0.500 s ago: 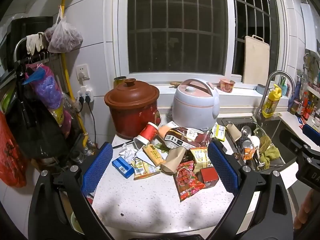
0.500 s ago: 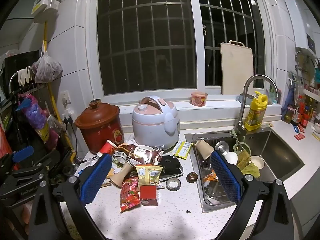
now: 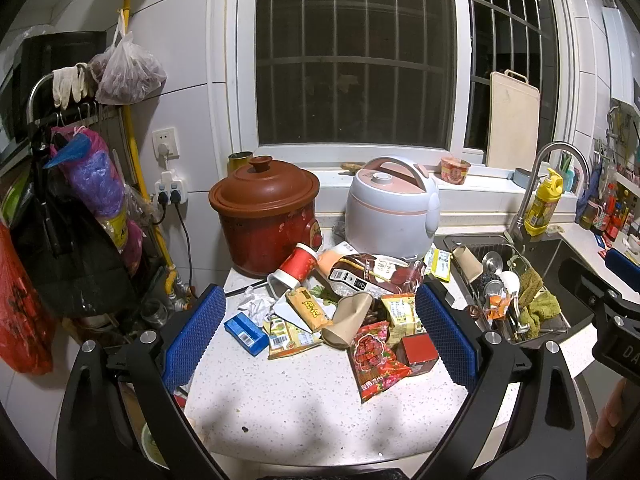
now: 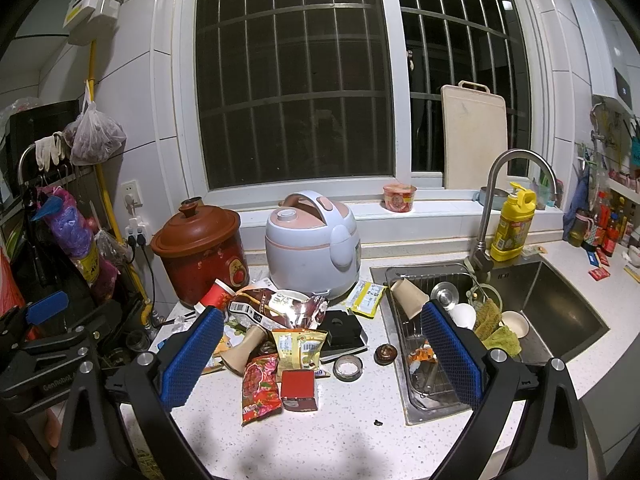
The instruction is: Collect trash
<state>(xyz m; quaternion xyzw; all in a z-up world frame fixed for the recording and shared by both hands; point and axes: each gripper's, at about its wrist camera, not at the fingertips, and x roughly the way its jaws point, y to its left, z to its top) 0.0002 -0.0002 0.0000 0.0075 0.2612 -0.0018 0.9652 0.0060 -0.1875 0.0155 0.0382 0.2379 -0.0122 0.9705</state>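
Observation:
A heap of trash lies on the white speckled counter: a red snack packet, a small dark red box, a crushed brown paper cup, a red paper cup, a blue box, yellow wrappers and a large brown bag. The same heap shows in the right wrist view, with the red packet and red box. My left gripper is open and empty, held above the counter's front, short of the heap. My right gripper is open and empty, further right.
A brown clay pot and a pale rice cooker stand behind the heap. A sink with a dish rack, cups and sponges lies to the right, with a tap and yellow bottle. Bags hang at the left.
Both grippers have barely shifted; the views are nearly the same. Nothing on the counter has moved.

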